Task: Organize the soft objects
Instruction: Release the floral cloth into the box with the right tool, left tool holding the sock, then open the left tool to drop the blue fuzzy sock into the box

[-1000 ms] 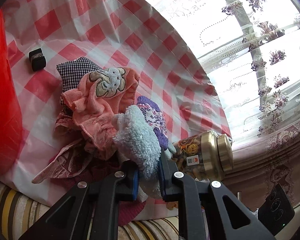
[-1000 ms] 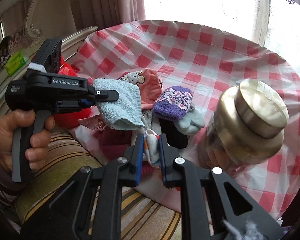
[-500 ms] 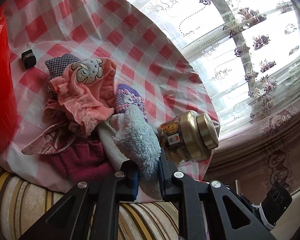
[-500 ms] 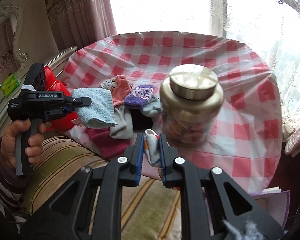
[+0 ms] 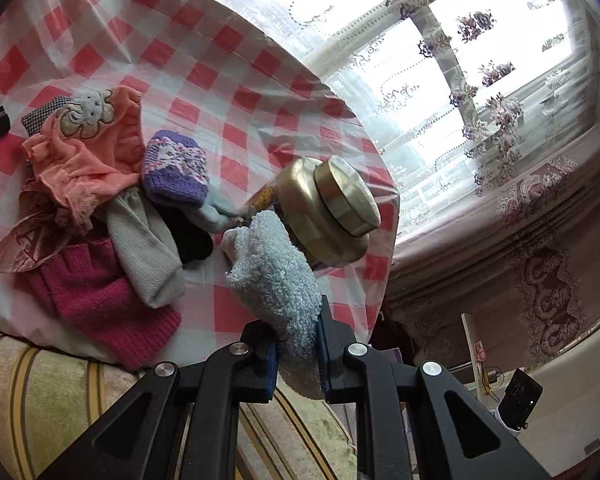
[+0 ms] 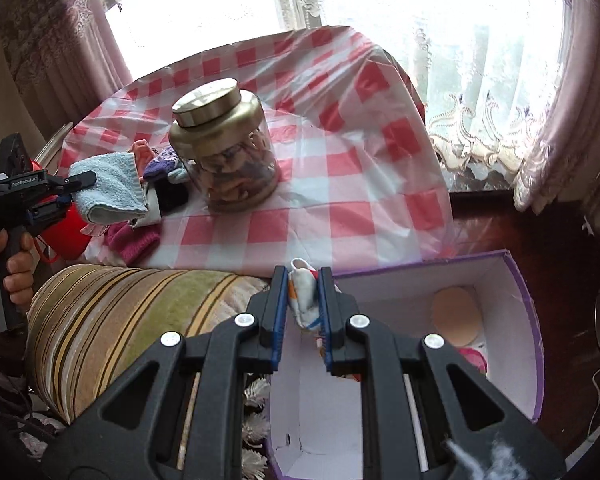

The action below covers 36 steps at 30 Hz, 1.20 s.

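Observation:
My left gripper (image 5: 298, 344) is shut on a fluffy light-blue sock (image 5: 274, 268), held above the near edge of the red-checked table (image 5: 260, 80). The same left gripper (image 6: 86, 178) with the light-blue sock (image 6: 110, 186) shows at the left of the right wrist view, a hand on its handle. A pile of soft things lies on the table: a pink garment (image 5: 88, 152), a purple knit mitten (image 5: 176, 168), a grey sock (image 5: 146, 248) and a magenta knit piece (image 5: 100, 300). My right gripper (image 6: 303, 300) is shut on a small white patterned sock (image 6: 302, 298) over a purple-edged box (image 6: 536, 320).
A gold-lidded glass jar (image 6: 224, 144) stands on the table next to the pile. A striped cushion (image 6: 132, 320) lies along the table's near edge. The box holds a beige oval pad (image 6: 456, 316) and something pink. A red container (image 6: 66, 234) sits at the left; curtains hang behind.
My right gripper has swung right with the small sock, from the clothes pile past the jar to above the box. My left gripper has pulled back and right with the blue sock.

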### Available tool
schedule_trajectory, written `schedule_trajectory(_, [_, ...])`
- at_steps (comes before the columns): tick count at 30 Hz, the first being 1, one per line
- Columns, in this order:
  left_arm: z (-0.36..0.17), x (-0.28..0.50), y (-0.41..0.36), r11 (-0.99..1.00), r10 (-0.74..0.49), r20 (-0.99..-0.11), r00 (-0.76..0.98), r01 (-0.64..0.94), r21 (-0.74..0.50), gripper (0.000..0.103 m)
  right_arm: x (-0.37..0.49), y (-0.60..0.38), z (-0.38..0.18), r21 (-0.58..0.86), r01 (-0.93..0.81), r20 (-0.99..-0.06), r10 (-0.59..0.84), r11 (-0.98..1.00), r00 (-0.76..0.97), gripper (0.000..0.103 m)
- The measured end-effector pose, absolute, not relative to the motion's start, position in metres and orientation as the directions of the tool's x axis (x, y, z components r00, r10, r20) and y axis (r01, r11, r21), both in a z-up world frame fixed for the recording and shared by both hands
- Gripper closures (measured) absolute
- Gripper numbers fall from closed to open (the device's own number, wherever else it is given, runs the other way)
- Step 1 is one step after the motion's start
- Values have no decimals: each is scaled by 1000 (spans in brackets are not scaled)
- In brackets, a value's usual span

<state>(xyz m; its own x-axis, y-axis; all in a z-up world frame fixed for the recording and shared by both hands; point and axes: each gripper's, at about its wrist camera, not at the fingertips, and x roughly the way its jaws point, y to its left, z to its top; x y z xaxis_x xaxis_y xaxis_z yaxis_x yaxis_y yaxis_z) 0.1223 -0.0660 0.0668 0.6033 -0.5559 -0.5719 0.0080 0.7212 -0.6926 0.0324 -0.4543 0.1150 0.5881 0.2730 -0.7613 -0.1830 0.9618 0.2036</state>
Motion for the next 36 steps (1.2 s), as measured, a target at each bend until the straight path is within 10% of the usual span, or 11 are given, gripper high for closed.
schedule_trajectory(11, [74,115,-149,742,-625,-605,494,134,-657,87,10,-494,25,458,-45,-819,442,888,366,82])
schedule_trajectory(20, [75,104,-211,747,-657,-638,401,237,-621,87,-4,-549,-4,228,149,-926,167,962,338,49])
schedule_trajectory(36, [61,96,-328,677,-714,-679,169,413,-609,84,-9,-573,13,220,165,-901,135,962,411,42])
